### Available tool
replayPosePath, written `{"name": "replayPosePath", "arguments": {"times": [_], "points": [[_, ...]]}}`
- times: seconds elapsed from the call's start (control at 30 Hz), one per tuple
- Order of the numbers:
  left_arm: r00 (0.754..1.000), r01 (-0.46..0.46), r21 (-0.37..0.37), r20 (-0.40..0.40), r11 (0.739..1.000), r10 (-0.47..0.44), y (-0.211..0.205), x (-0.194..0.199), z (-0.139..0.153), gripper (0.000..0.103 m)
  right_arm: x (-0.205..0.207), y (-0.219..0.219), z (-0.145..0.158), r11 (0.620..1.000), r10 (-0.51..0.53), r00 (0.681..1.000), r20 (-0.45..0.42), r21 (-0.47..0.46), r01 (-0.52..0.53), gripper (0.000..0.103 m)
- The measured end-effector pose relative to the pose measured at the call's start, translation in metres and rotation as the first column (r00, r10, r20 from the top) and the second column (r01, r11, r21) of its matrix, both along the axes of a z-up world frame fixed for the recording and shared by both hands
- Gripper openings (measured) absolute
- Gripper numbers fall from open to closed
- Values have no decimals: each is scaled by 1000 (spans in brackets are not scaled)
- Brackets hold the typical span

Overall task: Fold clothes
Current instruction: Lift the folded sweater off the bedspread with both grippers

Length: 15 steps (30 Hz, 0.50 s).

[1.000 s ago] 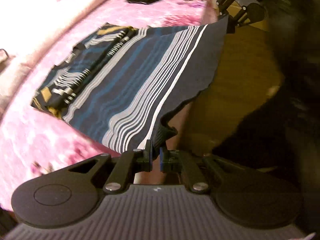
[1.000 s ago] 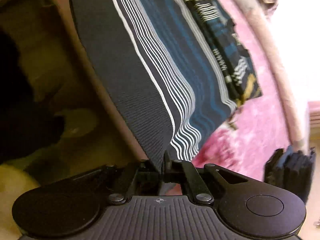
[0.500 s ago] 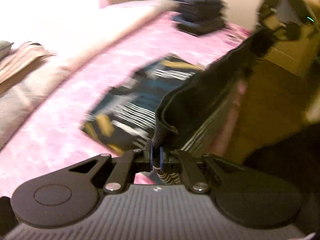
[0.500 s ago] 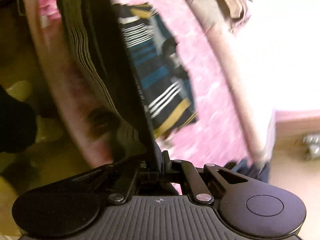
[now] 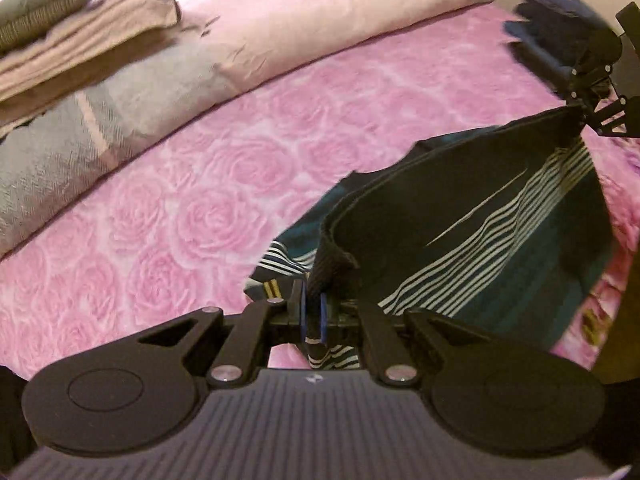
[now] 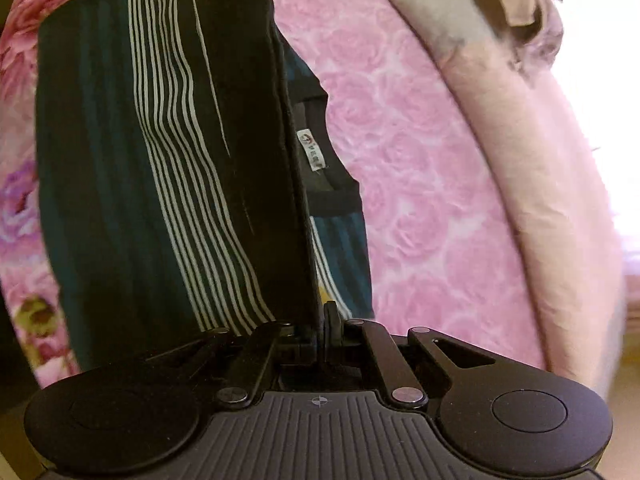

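A dark navy striped shirt (image 5: 500, 216) lies on the pink rose bedspread (image 5: 208, 200), its lower half lifted and carried over the upper half. My left gripper (image 5: 313, 308) is shut on one hem corner. My right gripper (image 6: 320, 320) is shut on the other hem corner; it also shows at the far right of the left wrist view (image 5: 588, 108). In the right wrist view the shirt (image 6: 160, 160) shows white stripes, and its collar with a white label (image 6: 311, 150) peeks out beyond the lifted edge.
A rolled pink and grey quilt (image 5: 200, 64) runs along the far side of the bed, with folded beige bedding and a green pillow (image 5: 44, 0) on it. A stack of dark folded clothes (image 5: 552, 28) sits at the far right. The bed edge is behind the shirt (image 6: 16, 184).
Both grippers have swung the shirt's hem up from the bed edge and forward over the shirt toward the collar. The hem now hangs stretched between them above the bedspread.
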<state>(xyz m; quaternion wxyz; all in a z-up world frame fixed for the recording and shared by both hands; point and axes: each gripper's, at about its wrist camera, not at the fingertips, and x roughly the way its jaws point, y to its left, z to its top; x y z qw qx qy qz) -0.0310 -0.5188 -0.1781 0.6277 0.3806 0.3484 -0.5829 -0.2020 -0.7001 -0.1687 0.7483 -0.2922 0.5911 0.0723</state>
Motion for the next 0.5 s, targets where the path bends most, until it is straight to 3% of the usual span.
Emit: {"name": "replayPosePath", "arguments": {"times": [0.17,0.5], "points": [[999,-32,51,-8,998,33,-34,17,-26,4,34,-43,-24,997,-10,1000,-25,80,12,1],[997,-25,151,-73,988,37,-75,59,-102,4,88,-85,-82,986,-89,994,-59,138,97,1]]}}
